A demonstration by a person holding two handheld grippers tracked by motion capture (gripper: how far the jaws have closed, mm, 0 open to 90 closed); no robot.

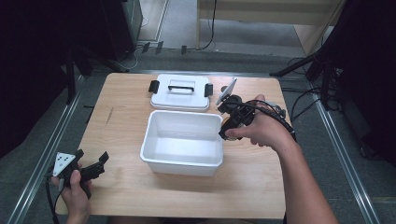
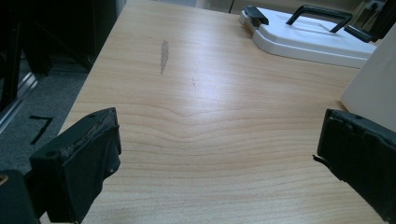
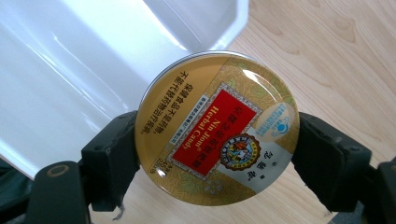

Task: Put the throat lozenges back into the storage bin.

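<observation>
Right gripper view has the clearest look: the right gripper [image 3: 217, 154] is clamped on a round gold candy tin [image 3: 217, 128], one jaw on each side of the rim, face of the tin turned toward the camera. Just past the tin, up and off to one side of the jaws, is the rim of the white bin [image 3: 205, 28], with bare table [image 3: 336, 56] on the other side. In the high view the right gripper [image 1: 229, 127] sits right at the bin's [image 1: 183, 140] right-hand wall, so I'd guess the tin is headed inside.

What worries me: the jaws only pinch the thin curved edge of a slick metal tin. Any twist of the wrist and it could pivot or squirt out, and from here it might clip the bin rim and land on the table instead.

The left gripper [image 2: 217, 154] is parked near the table's corner, jaws spread wide with nothing between them, just wood grain. Farther out from it lies the bin's lid [image 2: 308, 39], flat on the table, handle up.
</observation>
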